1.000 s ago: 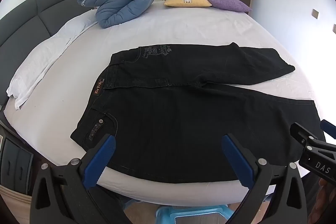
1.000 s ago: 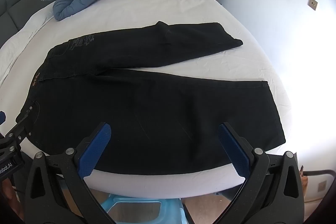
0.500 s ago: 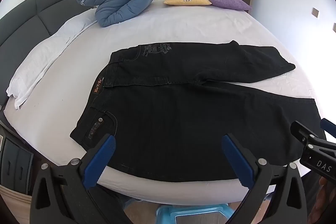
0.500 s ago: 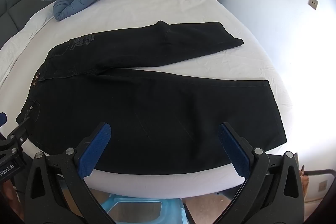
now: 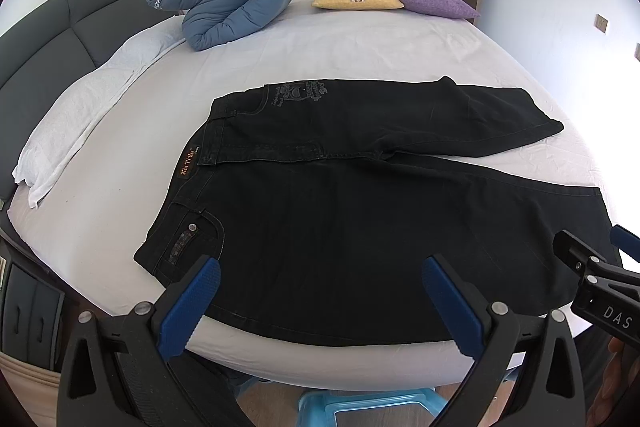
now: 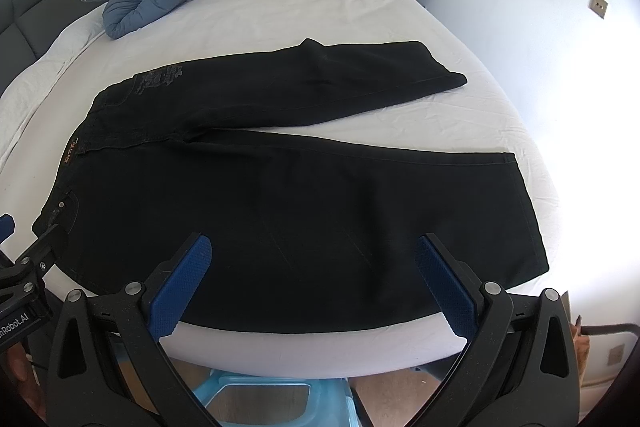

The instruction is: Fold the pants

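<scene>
Pants (image 5: 360,211) flat at near bed (image 5: 360,39) edge, both jaws released: grasp waistband corner and near-leg hem together, then fold away evenly.

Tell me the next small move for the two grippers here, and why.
Probably lower both onto the near edge of the black pants: the left gripper by the waistband, the right gripper toward the near hem. Both are open and empty above the bed, and the pants lie flat with legs spread, unfolded, so a grasp likely comes first.
</scene>
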`<move>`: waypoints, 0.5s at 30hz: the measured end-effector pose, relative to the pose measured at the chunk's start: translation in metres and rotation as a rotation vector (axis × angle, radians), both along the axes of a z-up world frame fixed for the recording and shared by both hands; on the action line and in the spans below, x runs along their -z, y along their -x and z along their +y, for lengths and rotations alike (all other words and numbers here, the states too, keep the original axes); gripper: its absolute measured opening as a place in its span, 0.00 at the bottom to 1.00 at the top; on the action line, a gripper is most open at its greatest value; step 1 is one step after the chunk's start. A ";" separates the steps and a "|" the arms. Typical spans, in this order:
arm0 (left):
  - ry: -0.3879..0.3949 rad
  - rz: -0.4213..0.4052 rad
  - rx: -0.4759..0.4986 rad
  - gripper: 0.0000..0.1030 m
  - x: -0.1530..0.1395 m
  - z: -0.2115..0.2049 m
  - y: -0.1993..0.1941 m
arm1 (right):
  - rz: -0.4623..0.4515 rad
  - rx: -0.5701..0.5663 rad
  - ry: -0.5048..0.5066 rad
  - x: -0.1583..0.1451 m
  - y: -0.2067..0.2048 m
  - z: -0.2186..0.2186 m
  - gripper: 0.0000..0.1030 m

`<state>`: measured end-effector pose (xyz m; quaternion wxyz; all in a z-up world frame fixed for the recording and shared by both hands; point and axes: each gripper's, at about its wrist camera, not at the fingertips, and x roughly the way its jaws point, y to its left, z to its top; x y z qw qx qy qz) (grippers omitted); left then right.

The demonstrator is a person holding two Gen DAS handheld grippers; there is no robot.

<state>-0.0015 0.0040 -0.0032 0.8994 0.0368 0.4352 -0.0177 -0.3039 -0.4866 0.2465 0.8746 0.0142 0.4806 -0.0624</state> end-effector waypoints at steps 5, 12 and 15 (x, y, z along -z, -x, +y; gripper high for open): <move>-0.001 0.002 -0.001 1.00 0.000 -0.001 0.000 | 0.001 -0.001 -0.001 0.000 0.000 -0.001 1.00; -0.001 0.002 -0.001 1.00 0.003 0.002 0.002 | 0.003 -0.003 -0.002 0.000 0.000 0.000 1.00; -0.001 0.002 -0.003 1.00 0.006 0.004 0.002 | 0.002 -0.005 -0.003 0.000 0.000 0.001 1.00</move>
